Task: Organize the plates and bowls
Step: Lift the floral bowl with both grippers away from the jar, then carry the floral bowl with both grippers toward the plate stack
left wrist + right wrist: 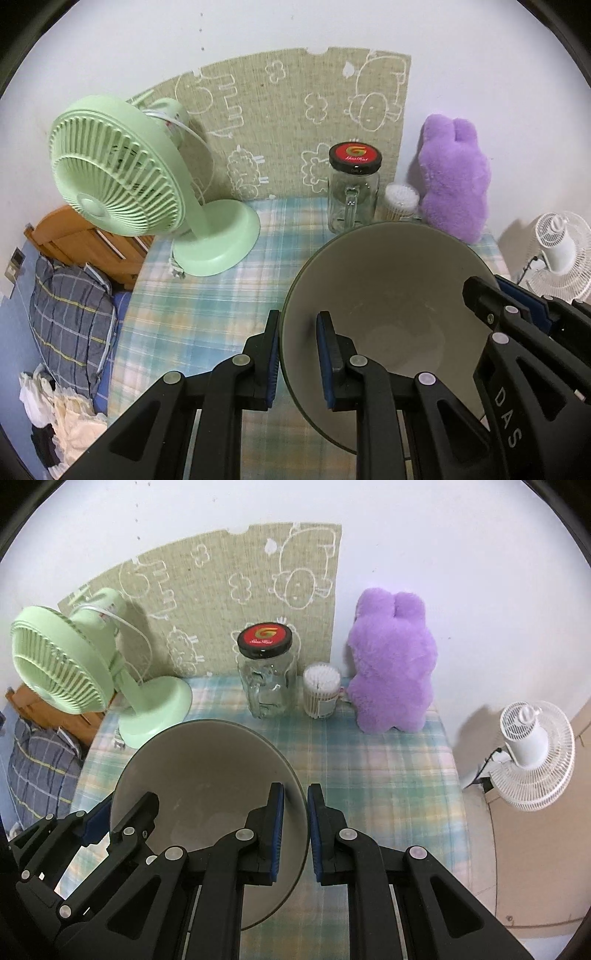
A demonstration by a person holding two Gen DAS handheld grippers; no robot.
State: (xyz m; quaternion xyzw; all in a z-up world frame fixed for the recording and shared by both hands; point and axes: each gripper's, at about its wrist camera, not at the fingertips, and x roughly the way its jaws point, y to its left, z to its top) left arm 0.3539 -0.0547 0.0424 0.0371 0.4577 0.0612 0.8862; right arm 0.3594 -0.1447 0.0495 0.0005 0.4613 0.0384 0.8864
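A large bowl (388, 295), pale grey inside with a dark green outside, hangs above the plaid tablecloth, held by both grippers. My left gripper (297, 354) is shut on its left rim, one pad inside and one outside. In the same view the right gripper (513, 306) clamps the opposite rim. From the right wrist view the bowl (207, 775) fills the lower left, my right gripper (295, 823) is shut on its right rim, and the left gripper (118, 816) grips the far rim. The bowl holds nothing. No plates show.
At the back of the table (369, 775) stand a green desk fan (147, 192), a glass jar mug with a black lid (266, 672), a tub of cotton swabs (321, 690) and a purple plush toy (391, 664). A white floor fan (532, 753) is beyond the right edge, a bed (70, 306) left.
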